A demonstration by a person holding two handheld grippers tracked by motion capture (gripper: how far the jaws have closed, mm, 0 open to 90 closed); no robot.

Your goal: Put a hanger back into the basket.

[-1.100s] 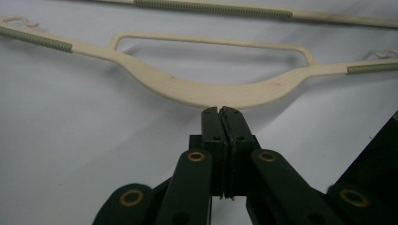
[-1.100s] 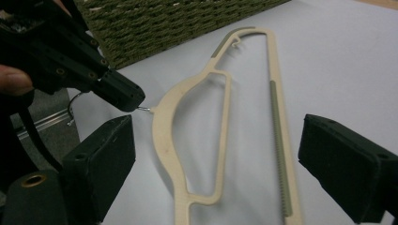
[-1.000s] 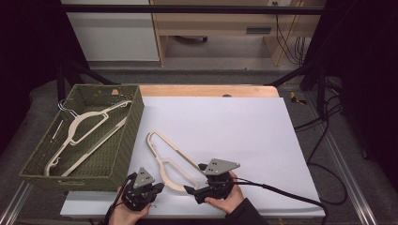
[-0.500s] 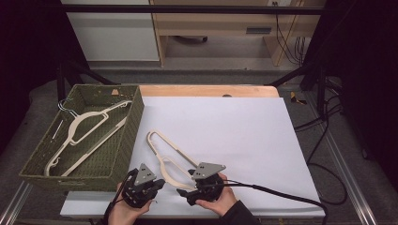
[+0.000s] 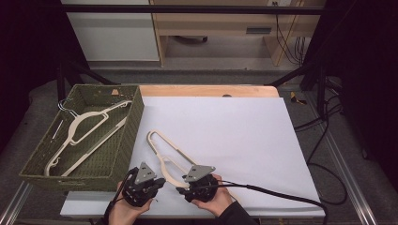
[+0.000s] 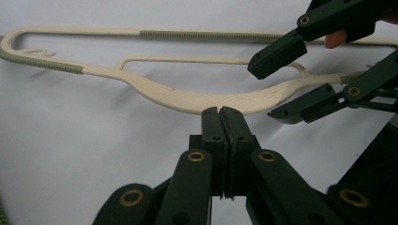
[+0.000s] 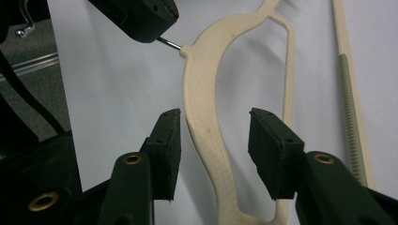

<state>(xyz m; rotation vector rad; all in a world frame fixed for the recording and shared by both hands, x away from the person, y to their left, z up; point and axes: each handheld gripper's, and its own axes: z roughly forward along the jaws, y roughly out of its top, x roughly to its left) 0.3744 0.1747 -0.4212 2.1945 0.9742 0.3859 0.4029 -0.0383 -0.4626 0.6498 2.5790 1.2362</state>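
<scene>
I see a cream hanger (image 5: 165, 157) lying flat on the white sheet (image 5: 234, 136), near the front edge and just right of the green basket (image 5: 126, 140). A second hanger (image 5: 87, 129) lies inside that basket.

My left gripper (image 5: 157, 182) sits at the hanger's near end. In the left gripper view its jaws are pressed together, tips right at the hanger's (image 6: 187, 98) curved shoulder; in the right gripper view the thin metal hook stub of the hanger runs into the left gripper's tip, so it looks clamped on that wire, though the contact itself is hidden.

My right gripper (image 5: 180, 189) is beside it, over the hanger's shoulder. In the right gripper view (image 7: 213, 136) its jaws straddle the cream shoulder bar (image 7: 206, 126), with a gap on both sides; the pads do not press it. They have just been closing and stand at a middling width with the bar between them.
</scene>
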